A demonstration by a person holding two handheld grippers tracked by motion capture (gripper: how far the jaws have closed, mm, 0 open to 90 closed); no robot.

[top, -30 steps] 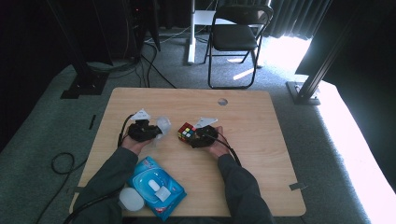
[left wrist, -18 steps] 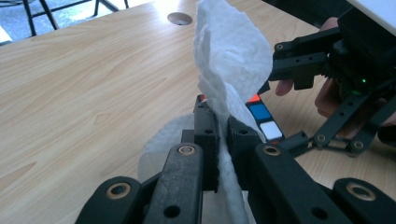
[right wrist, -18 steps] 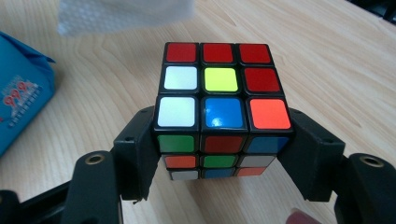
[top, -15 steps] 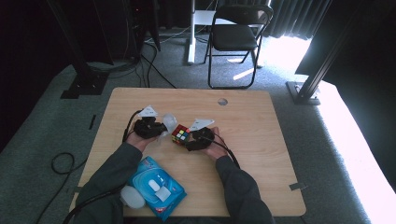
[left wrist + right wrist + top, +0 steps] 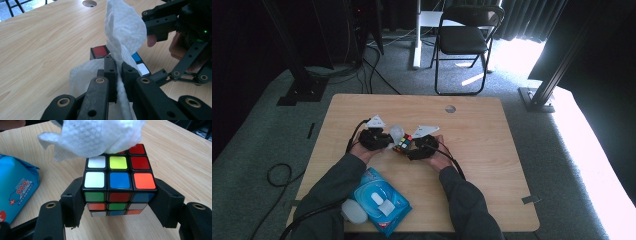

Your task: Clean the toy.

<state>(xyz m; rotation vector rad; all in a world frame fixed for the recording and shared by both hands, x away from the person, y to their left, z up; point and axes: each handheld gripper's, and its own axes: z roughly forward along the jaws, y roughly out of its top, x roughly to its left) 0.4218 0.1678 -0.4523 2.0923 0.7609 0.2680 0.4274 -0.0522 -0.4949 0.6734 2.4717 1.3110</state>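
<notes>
Two grippers meet near the middle of the tabletop (image 5: 492, 165), pretty much nose to nose. The right gripper (image 5: 119, 202) has its fingers (image 5: 72, 202) clamped on the left and right sides of a puzzle cube (image 5: 117, 181), so they're spread about as wide as the cube itself. The cube is a cube, so no real long axis, but it sits level with its top face up: white, yellow and red in the back row I can see, then white, blue, orange in front. Whether it's resting on the wood or just off it, I can't tell.

The left gripper (image 5: 118, 72) has its fingers (image 5: 110, 67) pinched nearly shut on a white wipe (image 5: 125, 30). In the left gripper view the wipe stands up tall out of the fingers, its long way running up and slightly toward the other gripper, with a loose flap hanging down on the left. In the right gripper view the bunched end is draped over the far edge of the cube's top face, touching it.

A blue wipes pack (image 5: 379, 200) lies near the front edge of the tabletop, well apart from the cube, by the person's left sleeve (image 5: 332, 185).
</notes>
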